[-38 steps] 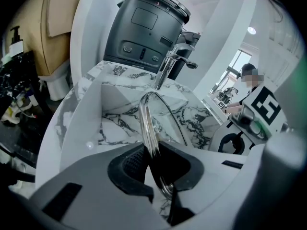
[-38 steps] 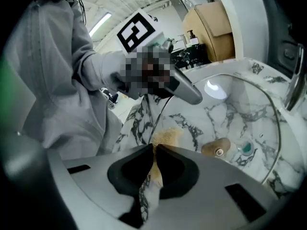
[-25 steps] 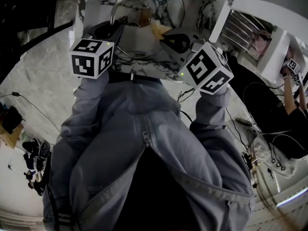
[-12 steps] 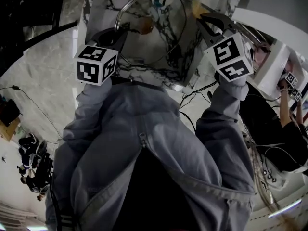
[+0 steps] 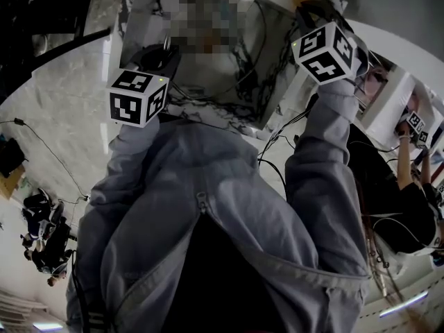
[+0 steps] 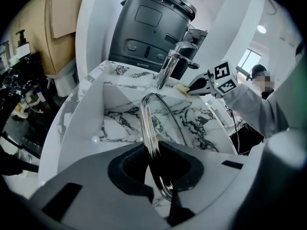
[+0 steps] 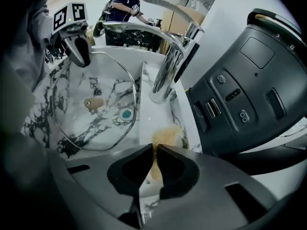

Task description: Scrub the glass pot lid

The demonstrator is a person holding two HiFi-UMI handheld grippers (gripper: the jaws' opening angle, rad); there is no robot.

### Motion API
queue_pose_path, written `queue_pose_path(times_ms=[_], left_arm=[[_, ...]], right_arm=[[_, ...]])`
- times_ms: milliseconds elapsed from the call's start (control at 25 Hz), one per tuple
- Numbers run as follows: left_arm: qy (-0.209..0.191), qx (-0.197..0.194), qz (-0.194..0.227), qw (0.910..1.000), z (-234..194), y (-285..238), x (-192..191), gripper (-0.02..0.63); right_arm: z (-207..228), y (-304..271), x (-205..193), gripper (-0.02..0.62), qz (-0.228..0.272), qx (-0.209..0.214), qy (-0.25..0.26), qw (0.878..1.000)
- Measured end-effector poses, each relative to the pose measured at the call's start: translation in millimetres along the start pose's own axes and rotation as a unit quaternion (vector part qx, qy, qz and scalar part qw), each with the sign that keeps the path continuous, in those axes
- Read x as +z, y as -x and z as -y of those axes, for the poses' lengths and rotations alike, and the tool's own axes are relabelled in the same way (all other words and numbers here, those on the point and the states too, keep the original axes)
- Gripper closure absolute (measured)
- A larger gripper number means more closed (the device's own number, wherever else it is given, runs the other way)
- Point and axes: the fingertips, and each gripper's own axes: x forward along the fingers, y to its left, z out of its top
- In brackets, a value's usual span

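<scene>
The glass pot lid [image 7: 76, 121], with a wooden knob [image 7: 94, 103], stands tilted over the marble sink [image 7: 38, 114]. My left gripper [image 6: 156, 169] is shut on its metal rim [image 6: 147, 123]. It shows again in the right gripper view as the left gripper [image 7: 80, 56] at the lid's far edge. My right gripper [image 7: 154, 150] is off to the lid's right, above the sink ledge near the faucet base, and is shut on a tan sponge [image 7: 168, 135] that sticks out past its tips. From the left gripper view, the right gripper [image 6: 192, 86] and sponge [image 6: 182, 86] sit beside the faucet.
A chrome faucet [image 7: 168, 66] arches over the sink just beyond the sponge. A large dark grey appliance [image 7: 244, 95] stands right behind it. A teal drain plug [image 7: 126, 114] lies in the basin under the lid. Another person [image 7: 127, 4] works in the background.
My right gripper has swung right, away from the lid's middle towards the faucet side of the sink, with the sponge in it. The left gripper and lid have stayed put.
</scene>
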Motion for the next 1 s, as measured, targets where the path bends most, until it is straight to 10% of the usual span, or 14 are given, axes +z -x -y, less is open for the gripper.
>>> queue_pose_path(times_ms=[400, 520, 680, 800, 1000], left_arm=[[-0.002, -0.002, -0.002, 1.0, 2, 0, -1, 0.54], [-0.004, -0.004, 0.001, 1.0, 3, 1, -2, 0.54], [-0.007, -0.011, 0.005, 0.9999, 5, 2, -2, 0.54], [-0.015, -0.02, 0.007, 0.9997, 10, 6, 0, 0.54], [-0.07, -0.017, 0.023, 0.9971, 18, 25, 14, 0.555]], right_arm=[[-8, -13, 0, 0.543, -0.005, 0.007, -0.01, 1.0], [-8, -6, 0, 0.417, -0.004, -0.013, -0.021, 1.0], [-16, 36, 13, 0.417, 0.029, -0.08, -0.092, 0.992], [-62, 65, 44, 0.417, 0.098, -0.056, -0.16, 0.981], [-128, 84, 76, 0.417, 0.123, -0.012, -0.116, 0.986]])
